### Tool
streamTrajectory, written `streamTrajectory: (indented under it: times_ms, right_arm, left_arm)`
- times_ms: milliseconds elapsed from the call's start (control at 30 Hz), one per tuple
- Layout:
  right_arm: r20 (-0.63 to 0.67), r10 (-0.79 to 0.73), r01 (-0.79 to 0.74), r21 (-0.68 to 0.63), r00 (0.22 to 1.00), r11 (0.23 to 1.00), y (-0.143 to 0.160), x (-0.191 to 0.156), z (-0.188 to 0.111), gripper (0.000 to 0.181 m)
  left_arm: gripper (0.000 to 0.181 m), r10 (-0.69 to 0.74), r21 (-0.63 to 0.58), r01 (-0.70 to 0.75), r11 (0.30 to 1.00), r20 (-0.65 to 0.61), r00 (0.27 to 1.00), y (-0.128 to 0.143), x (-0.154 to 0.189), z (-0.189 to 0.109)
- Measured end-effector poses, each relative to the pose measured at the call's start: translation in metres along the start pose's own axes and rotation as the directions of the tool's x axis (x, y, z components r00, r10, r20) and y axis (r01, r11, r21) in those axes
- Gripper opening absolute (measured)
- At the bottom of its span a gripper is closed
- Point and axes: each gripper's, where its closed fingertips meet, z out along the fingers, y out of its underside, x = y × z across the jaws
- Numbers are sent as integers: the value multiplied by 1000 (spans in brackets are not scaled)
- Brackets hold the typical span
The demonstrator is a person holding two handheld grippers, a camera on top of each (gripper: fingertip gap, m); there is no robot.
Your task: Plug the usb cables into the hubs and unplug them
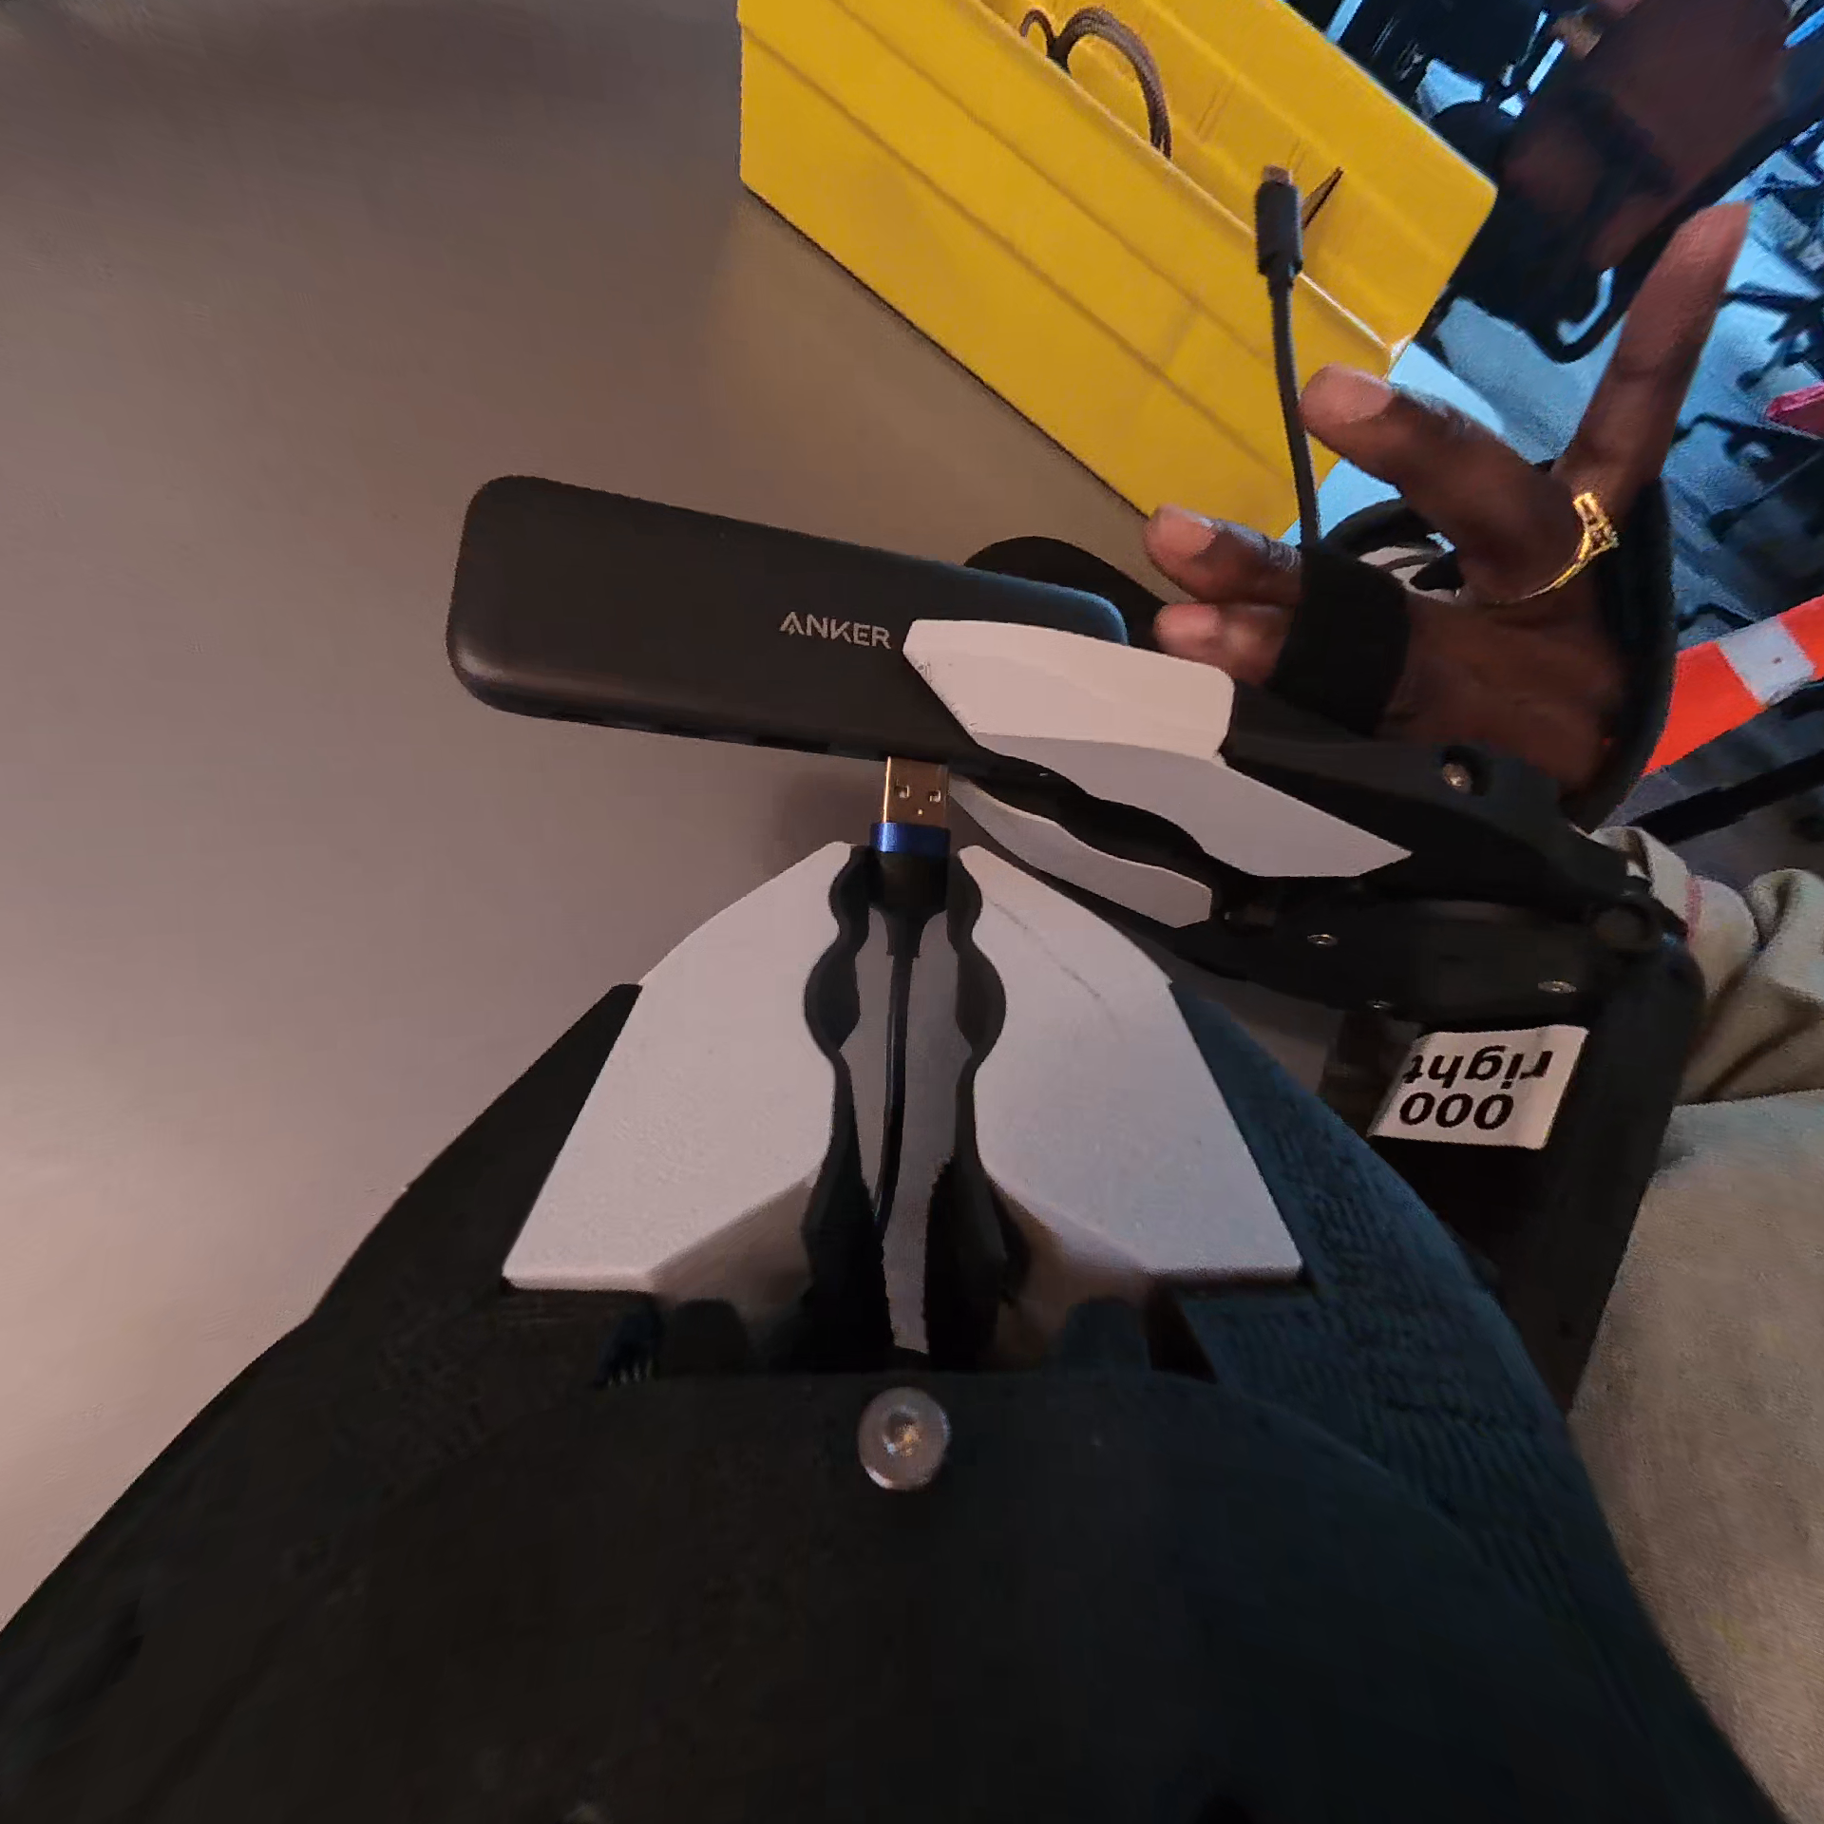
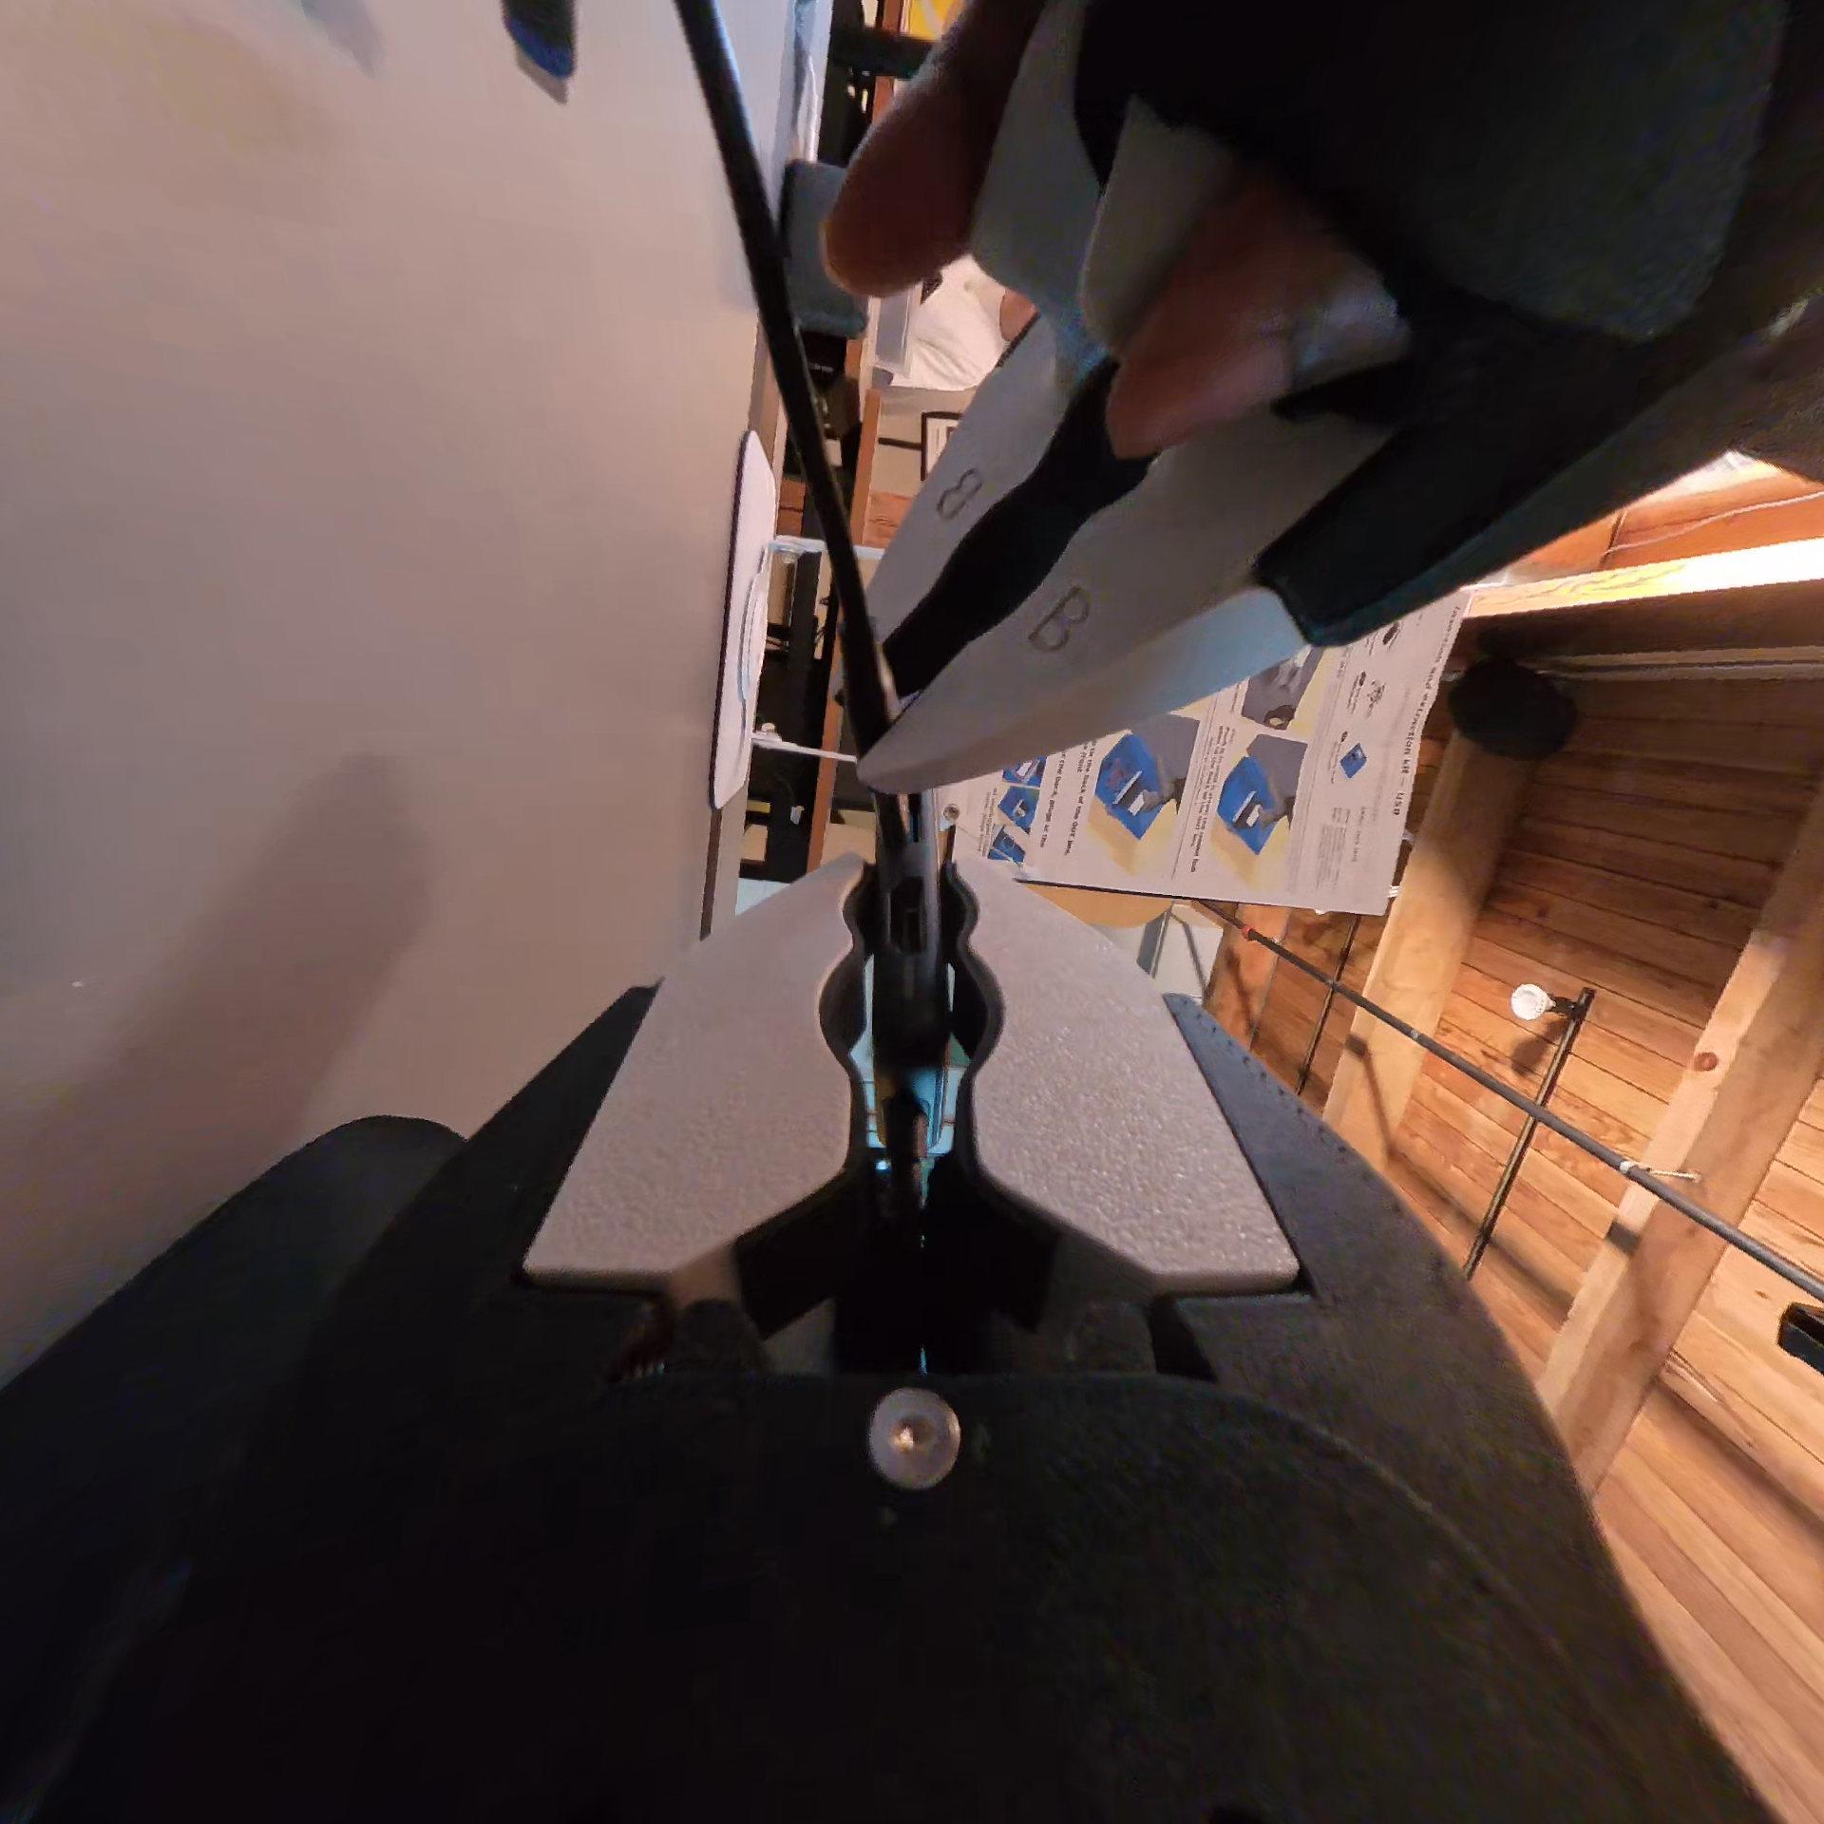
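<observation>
Silver metal USB plug with blue collar (image 1: 916,804) stands upright, pinched in our left gripper (image 1: 906,869), its tip just beneath the long black slab-shaped hub (image 1: 691,612). Our right gripper (image 1: 1066,750) clamps that hub's end, above the grey worktop (image 1: 296,395) near a yellow box (image 1: 1036,197).

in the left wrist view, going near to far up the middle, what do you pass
left gripper holding the usb plug → black hub held by the right gripper → grey table → yellow box
</observation>
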Motion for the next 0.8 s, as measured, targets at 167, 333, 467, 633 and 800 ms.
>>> streamTrajectory:
  times_ms: [167, 333, 467, 633, 800]
  right_arm:
    - [5, -10, 10, -1, 1000, 1000, 2, -3, 0, 12]
    - [20, -30, 30, 10, 999, 1000, 2, -9, -1, 11]
    - [11, 4, -4, 20, 1000, 1000, 3, -6, -3, 12]
    - [55, 26, -31, 94, 998, 995, 0, -8, -9, 11]
    - [60, 36, -44, 130, 998, 991, -2, 4, -13, 11]
  left_arm:
    - [15, -11, 21, 11, 1000, 12, 1000, 0, -2, 3]
    - [15, 22, 25, -23, 999, 32, 999, -3, 0, 5]
    - [15, 36, 33, -37, 999, 29, 999, -3, 1, 8]
    - [15, 78, 31, -77, 997, -21, 997, 0, 7, 9]
    - [14, 68, 91, -63, 994, -51, 996, -14, 14, 5]
